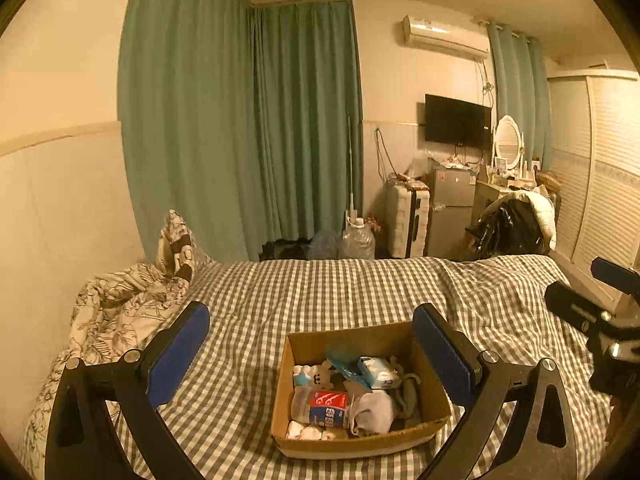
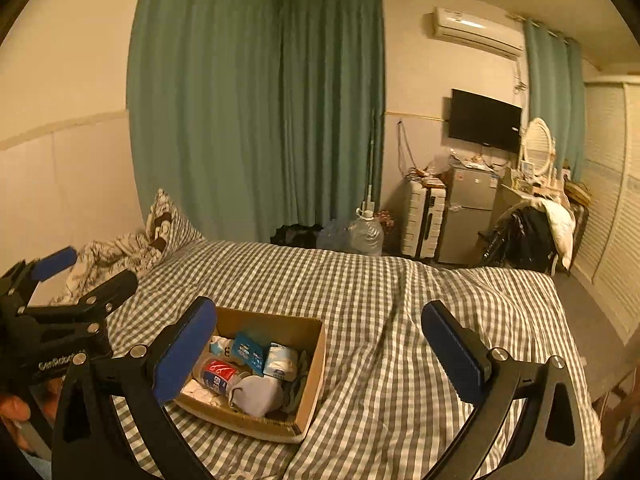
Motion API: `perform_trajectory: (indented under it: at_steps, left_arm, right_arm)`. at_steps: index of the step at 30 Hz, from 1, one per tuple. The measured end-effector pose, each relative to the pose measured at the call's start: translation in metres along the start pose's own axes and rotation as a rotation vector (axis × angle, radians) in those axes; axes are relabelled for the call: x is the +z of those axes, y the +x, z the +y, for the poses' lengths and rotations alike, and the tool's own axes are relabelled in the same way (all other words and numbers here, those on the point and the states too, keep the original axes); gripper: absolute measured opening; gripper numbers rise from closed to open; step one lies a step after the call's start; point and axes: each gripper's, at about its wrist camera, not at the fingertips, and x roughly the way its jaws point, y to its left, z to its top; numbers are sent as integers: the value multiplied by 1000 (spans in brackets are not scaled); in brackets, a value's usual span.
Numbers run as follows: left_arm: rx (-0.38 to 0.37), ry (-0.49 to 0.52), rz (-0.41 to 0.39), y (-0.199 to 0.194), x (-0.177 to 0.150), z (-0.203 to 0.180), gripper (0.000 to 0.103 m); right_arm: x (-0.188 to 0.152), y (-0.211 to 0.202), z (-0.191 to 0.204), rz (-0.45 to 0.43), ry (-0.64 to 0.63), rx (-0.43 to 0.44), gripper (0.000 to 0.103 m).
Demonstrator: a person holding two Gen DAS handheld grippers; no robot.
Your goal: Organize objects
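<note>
A cardboard box (image 1: 436, 396) sits on the checked bed (image 1: 320, 288). It holds small items: a red and blue packet (image 1: 330, 406), a grey-white pouch (image 1: 374, 412), a blue and white tissue pack (image 1: 378, 372) and white bits. My left gripper (image 1: 311, 316) is open and empty, its fingers either side of the box, above it. My right gripper (image 2: 319, 312) is open and empty, with the box (image 2: 312, 376) near its left finger (image 2: 184, 352). The right gripper also shows at the right edge of the left wrist view (image 1: 600, 316). The left gripper shows at the left edge of the right wrist view (image 2: 60, 300).
A crumpled patterned duvet and pillow (image 1: 132, 296) lie at the bed's far left by the wall. Green curtains (image 1: 248, 128) hang behind. Beyond the bed stand water bottles (image 1: 358, 240), a white suitcase (image 1: 408, 220), a small fridge (image 1: 452, 208) and a chair with clothes (image 1: 516, 224).
</note>
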Motion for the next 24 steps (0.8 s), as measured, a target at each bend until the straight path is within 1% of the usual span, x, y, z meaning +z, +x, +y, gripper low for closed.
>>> perform_trajectory:
  at_steps: [3,5,8,11,15,18,20,24]
  left_arm:
    - [-2,-19,-13,-13,-15,-2,103]
    - [-6,-28,-17,-18,-27,-2,103]
    - [23,-54,-12,-23,-45,1,103]
    - [18,-76,10,-29,-62,5,103]
    - [40,-94,13,-33,-85,11,103]
    - [48,-85,41,-31,-98,13,103]
    - [64,-65,51,-30,-103,12,103]
    - [69,-44,65,-27,-107,10,103]
  right_arm:
    - [-16,-16,-9,-43,48,-9,103]
    - [-28,-20,-11,-48,59,-9,103]
    - [-51,-22,-12,-44,59,-27,103]
    - [-71,-19,-11,-18,49,-56,103]
    - [-96,-13,-4,20,20,-52,103]
    - [-103,-10,1,42,9,-42,103]
    - [-104,-12,4,34,-3,-41,103]
    - [-103,-11,6,29,-9,-37,103]
